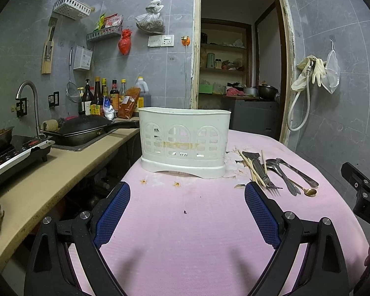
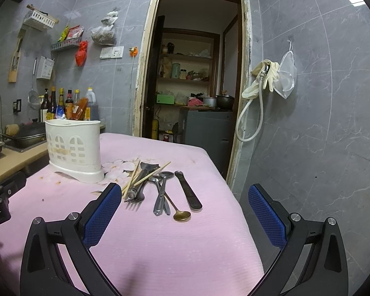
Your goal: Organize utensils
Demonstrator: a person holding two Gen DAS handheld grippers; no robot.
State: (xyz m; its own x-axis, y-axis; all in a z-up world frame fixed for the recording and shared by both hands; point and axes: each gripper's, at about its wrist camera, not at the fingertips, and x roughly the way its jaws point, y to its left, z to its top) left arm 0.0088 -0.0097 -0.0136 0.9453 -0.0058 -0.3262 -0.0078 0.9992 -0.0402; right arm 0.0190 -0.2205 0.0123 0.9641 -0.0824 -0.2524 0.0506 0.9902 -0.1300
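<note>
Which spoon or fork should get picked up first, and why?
Probably the gold spoon: move the open right tool forward and down onto it. It lies nearest that tool, at the pile's near edge, and the white holder looks empty, so nothing has been sorted yet.

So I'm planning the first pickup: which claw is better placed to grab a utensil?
Right. The right claw is open and faces the utensils, while the left claw faces the caddy, with the pile off to its right.

On the table (image 1: 185,234), the utensil holder (image 1: 184,140) stands left of the loose utensils (image 2: 160,187)
</note>
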